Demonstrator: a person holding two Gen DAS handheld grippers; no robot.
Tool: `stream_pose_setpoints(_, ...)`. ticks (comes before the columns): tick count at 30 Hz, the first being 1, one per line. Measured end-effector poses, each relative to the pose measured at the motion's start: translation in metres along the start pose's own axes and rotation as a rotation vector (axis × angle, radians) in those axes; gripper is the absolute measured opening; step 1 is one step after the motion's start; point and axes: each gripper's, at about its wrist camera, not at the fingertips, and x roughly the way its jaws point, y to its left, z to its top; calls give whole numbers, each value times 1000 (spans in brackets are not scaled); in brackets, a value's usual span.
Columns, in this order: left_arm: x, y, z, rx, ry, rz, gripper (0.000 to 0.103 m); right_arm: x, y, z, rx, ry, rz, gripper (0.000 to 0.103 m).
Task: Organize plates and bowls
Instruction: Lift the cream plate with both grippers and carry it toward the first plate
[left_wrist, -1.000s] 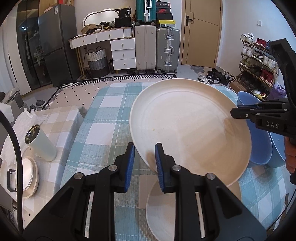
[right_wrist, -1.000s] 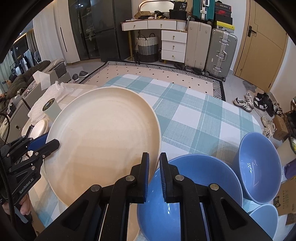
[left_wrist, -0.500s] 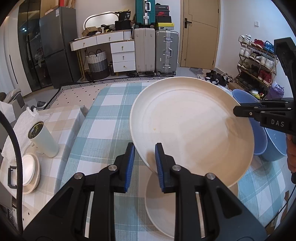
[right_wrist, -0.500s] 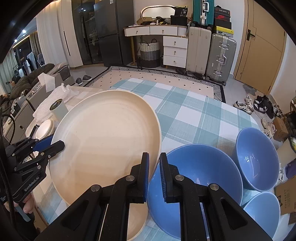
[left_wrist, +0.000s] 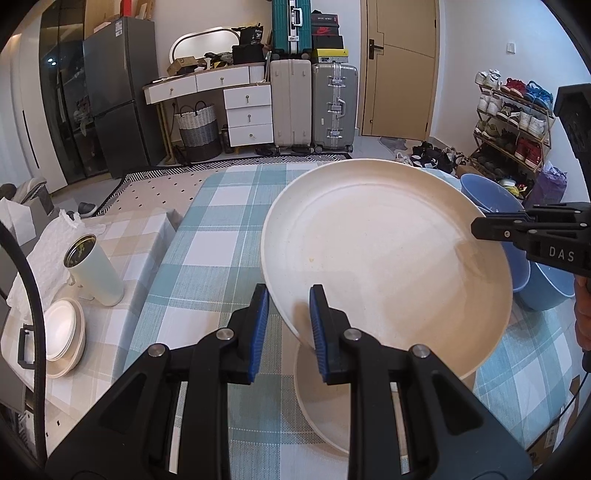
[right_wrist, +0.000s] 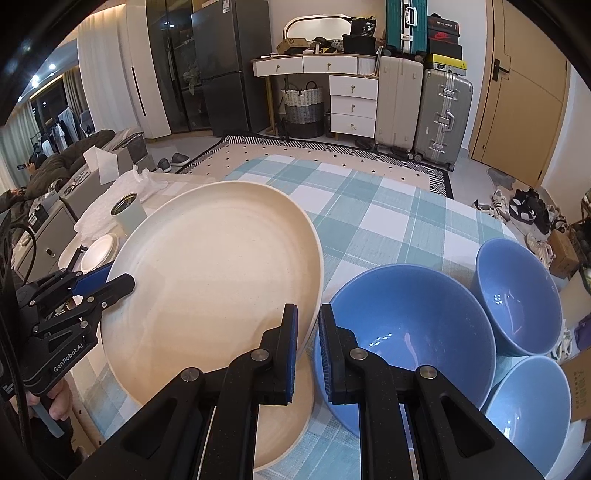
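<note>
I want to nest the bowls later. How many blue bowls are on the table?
3. A large blue bowl sits just right of the lifted plate, a second bowl behind it to the right, and a third bowl nearest the camera. More may be hidden.

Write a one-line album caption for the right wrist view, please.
Two handheld grippers, left and right, carry a large cream plate by opposite rims above another plate, beside three blue bowls.

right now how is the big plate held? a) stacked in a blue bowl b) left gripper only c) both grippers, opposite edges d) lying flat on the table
c: the left gripper and the right gripper each clamp an edge of the big plate, which is raised over a second plate.
</note>
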Motion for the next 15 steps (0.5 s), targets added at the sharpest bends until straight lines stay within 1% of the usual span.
stream_pose_setpoints(6, -8, -2, -14, 12, 6, 11, 19, 2, 4, -10, 5, -2, 2, 12)
stream_pose_setpoints(15, -13, -1, -25, 15, 5, 15, 19, 3, 8, -24, 17, -1, 9, 12)
